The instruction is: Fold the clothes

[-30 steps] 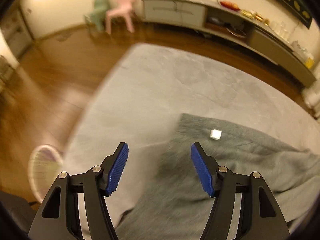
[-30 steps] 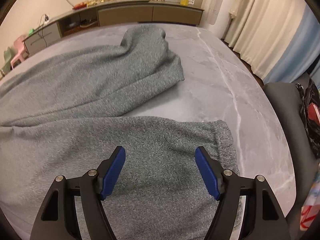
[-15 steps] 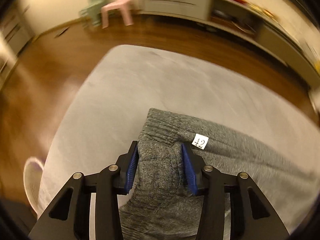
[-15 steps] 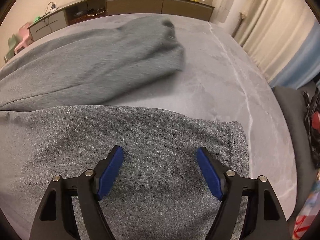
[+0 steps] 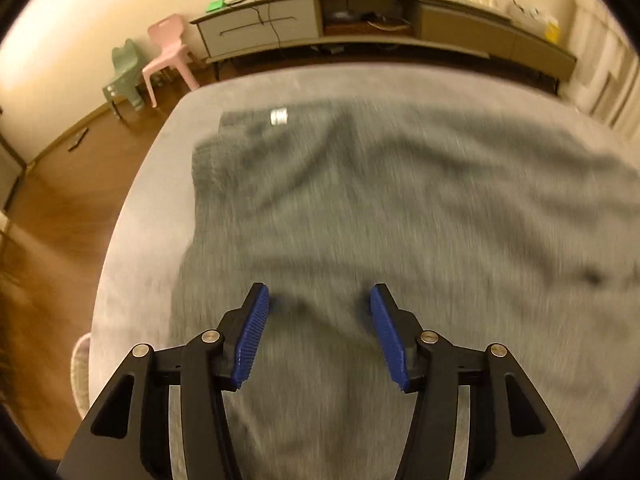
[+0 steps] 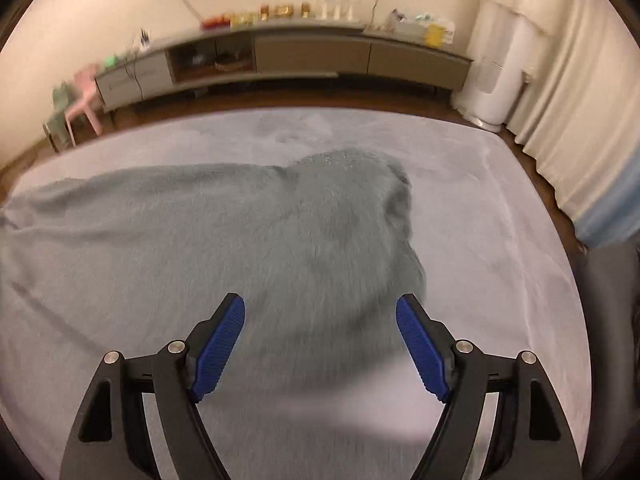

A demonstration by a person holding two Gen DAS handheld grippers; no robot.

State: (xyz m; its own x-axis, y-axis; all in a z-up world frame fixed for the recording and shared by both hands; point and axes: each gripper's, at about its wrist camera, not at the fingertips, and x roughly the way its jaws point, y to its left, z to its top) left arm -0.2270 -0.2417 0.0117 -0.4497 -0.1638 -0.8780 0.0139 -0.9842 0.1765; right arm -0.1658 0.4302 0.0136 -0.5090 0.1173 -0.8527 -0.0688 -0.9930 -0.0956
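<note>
Since half a second ago, your left gripper (image 5: 318, 330) has let go of the waistband and pulled back, jaws now apart with nothing between them. On the grey bed (image 6: 500, 240), the grey knit trousers (image 5: 380, 208) lie spread, blurred. Your right gripper (image 6: 320, 342) hovers over them, jaws wide apart. Near their far edge sits a white tag (image 5: 279, 115).
</note>
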